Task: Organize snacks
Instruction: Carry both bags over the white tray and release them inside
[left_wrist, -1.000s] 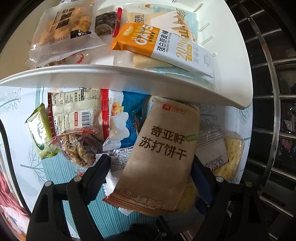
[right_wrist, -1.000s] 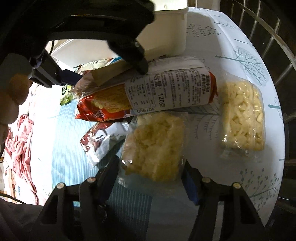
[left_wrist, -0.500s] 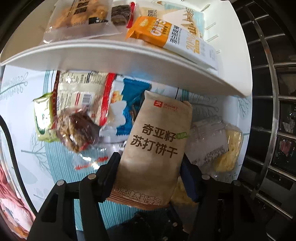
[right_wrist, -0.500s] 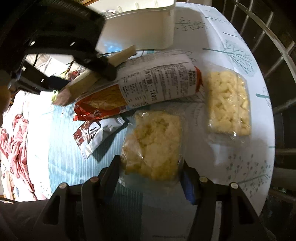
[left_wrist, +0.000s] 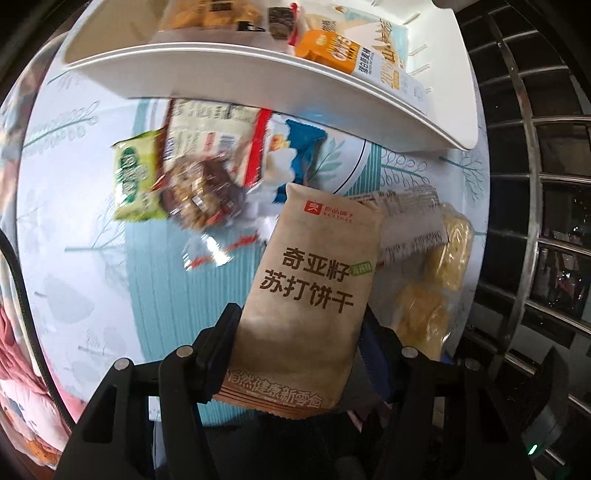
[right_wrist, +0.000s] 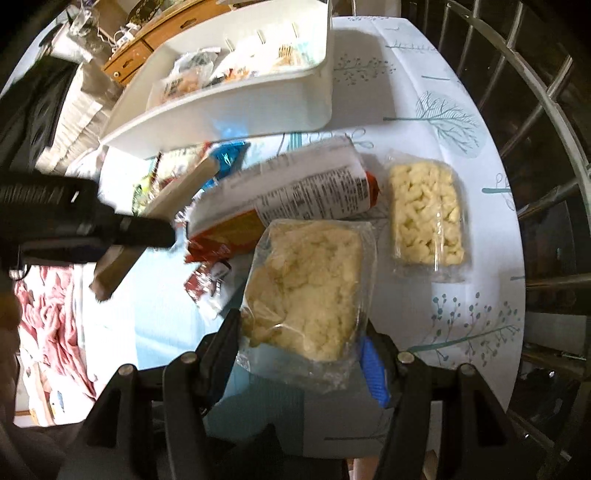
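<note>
Below the white bin, the left gripper, clamped on the brown cracker packet, has lifted it off the pile toward the rim, while the right gripper keeps its clear crumbly-snack bag raised, so both look ready to drop in.

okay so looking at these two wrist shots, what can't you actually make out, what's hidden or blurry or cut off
- Left wrist view: the snacks behind the brown cracker pack are motion-blurred, and that pack covers part of the pale yellow bags.
- Left wrist view: the white bin is cut off by the top edge.
- Right wrist view: the left gripper hides the table beneath it.
- Right wrist view: labels inside the bin are too small to read.
</note>
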